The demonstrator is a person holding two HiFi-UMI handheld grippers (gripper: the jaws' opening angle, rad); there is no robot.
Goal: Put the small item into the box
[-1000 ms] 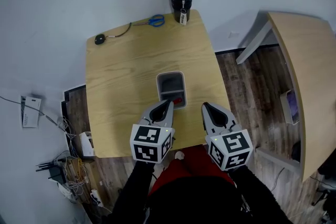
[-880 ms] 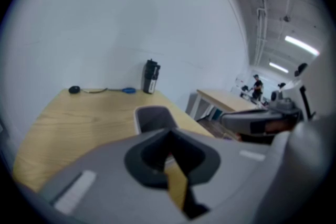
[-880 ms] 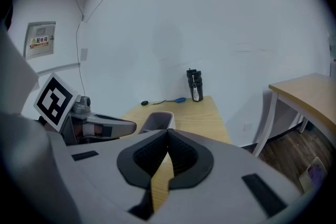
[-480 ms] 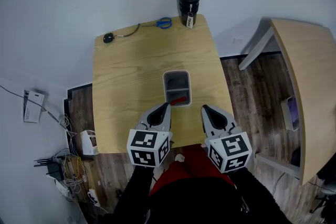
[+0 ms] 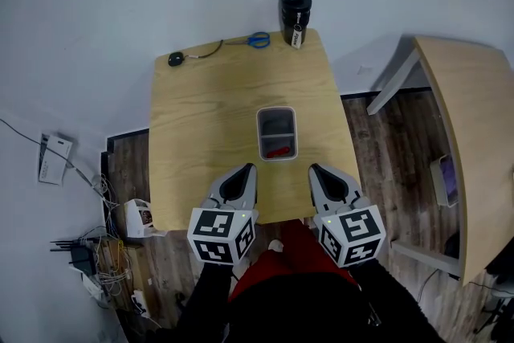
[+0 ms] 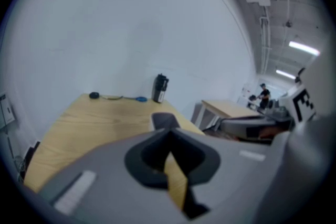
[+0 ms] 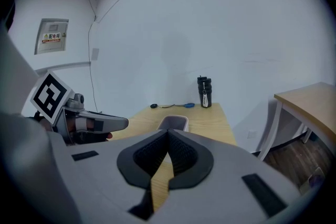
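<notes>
My left gripper (image 5: 246, 173) and right gripper (image 5: 316, 172) hang over the near edge of the table (image 5: 201, 132), both pinched shut on nothing, because I think the job is done: the little red thing (image 5: 279, 150) lies in the near half of the box (image 5: 259, 128).

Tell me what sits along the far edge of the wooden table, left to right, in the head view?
You meet the small black round gadget on a cord → blue-handled scissors → tall black cylindrical flask with a white tag.
</notes>
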